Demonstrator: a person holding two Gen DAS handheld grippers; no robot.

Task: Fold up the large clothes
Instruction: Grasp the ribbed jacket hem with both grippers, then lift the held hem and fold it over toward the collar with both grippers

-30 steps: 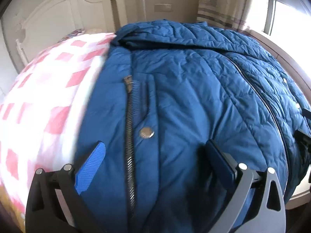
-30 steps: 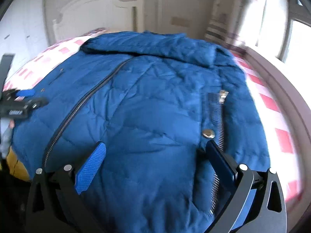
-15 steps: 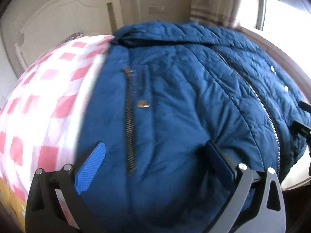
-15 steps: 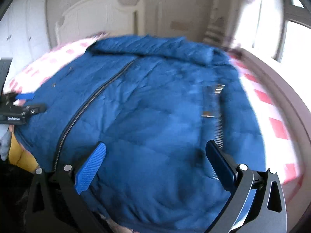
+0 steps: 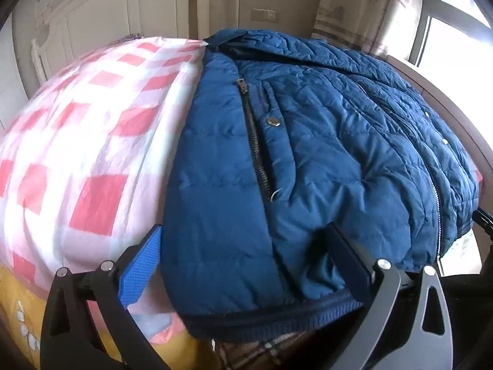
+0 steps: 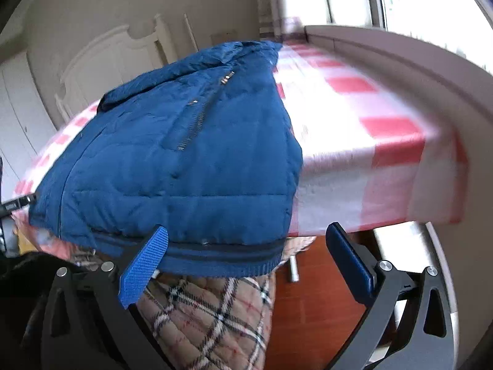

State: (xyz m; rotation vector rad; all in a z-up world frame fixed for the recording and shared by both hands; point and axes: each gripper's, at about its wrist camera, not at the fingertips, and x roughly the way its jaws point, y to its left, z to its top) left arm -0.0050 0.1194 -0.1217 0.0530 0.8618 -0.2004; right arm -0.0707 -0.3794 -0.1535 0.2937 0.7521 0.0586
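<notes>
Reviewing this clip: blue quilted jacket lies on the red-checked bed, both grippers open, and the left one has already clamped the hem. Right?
Not quite. The left gripper is open around the blue jacket's hem, nothing clamped, as the left wrist view shows. The right gripper is open too.

Jacket [image 5: 323, 160]: dark blue quilted shell, darker navy ribbed hem band, silver-toned zipper teeth and silver snap studs. Lining showing below the hem: beige plaid [image 6: 212, 317] crossed with black, white and thin red lines.

Bedcover [image 5: 92, 141] beside the jacket: white ground with pink-red checks. Below the bedcover's near edge: yellow fabric [image 5: 21, 302] with a pale flower print.

Headboard [image 5: 101, 18] beyond the jacket: cream-white. Wall behind it: beige. Floor [image 6: 311, 323] below the jacket hem: reddish-brown.

Gripper finger pads [image 5: 138, 269]: bright blue, textured; frames black.
</notes>
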